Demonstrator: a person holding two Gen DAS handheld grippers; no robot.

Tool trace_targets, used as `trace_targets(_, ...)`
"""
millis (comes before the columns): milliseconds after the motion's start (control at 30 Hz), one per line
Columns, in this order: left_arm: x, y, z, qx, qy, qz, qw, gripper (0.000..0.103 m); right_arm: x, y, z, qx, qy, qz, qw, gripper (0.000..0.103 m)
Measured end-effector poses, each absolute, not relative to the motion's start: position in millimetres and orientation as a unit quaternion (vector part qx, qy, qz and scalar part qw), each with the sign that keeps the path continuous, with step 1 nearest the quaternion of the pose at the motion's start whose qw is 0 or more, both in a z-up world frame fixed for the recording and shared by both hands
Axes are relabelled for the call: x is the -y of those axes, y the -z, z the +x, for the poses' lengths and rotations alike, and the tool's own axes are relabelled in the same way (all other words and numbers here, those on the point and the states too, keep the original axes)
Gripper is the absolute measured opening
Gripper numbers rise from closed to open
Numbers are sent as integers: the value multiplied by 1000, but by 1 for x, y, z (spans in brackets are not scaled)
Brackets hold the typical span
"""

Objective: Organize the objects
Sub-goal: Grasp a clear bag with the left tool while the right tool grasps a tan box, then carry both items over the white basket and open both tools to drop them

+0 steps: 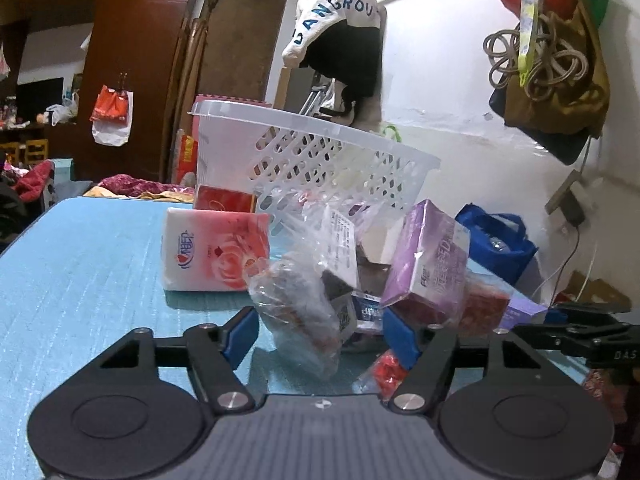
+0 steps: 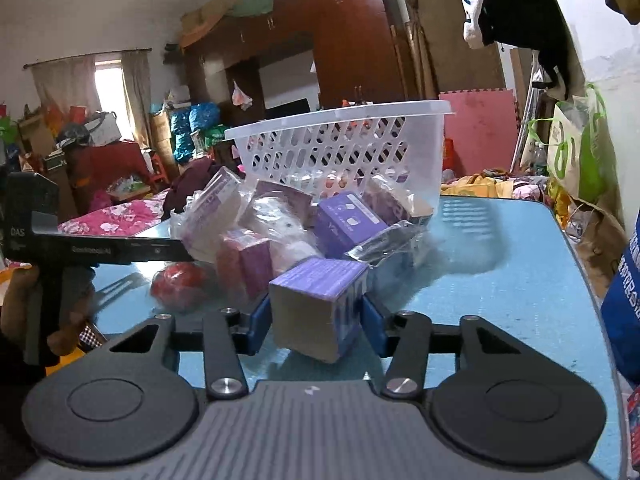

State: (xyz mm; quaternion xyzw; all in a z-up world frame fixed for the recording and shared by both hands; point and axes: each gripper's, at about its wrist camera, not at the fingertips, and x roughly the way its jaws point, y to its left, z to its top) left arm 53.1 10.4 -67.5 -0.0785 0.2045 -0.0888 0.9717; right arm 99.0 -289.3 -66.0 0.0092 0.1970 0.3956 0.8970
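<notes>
On the blue table, our right gripper clamps a purple box before the white basket; left gripper half open around a clear bag. A hanging cap reads "ANGROU".

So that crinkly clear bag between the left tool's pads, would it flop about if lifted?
Probably. The clear bag looks like thin, wrinkled film, so it should sag and crumple around the pads. Its loose dark contents may shift. The glossy film could slip, and it seems light for its bulk.
</notes>
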Motion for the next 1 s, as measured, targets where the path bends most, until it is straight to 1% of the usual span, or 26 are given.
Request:
trace_targets(100,-10,67,52,-204,82,-77,973,74,279,68,98,-194,-392,-1,899,54)
trace_targets(133,-11,67,52,-205,77,-78,973,68,278,69,98,-193,-392,-2,899,53)
trace_targets(200,-17,66,51,-205,78,-90,971,54,277,71,96,-191,-381,-12,905,51)
trace_targets(233,-21,67,49,-204,77,-96,971,44,277,71,95,-190,-378,-17,906,49)
trace_targets(400,-20,69,40,-195,64,-63,977,43,282,68,90,-186,-376,-24,908,48)
trace_targets(600,-19,62,29,-175,66,-49,981,42,286,62,86,-169,-371,-16,913,45)
trace_targets(1000,-34,53,22,-153,57,-62,985,42,294,54,87,-154,-359,-7,920,43)
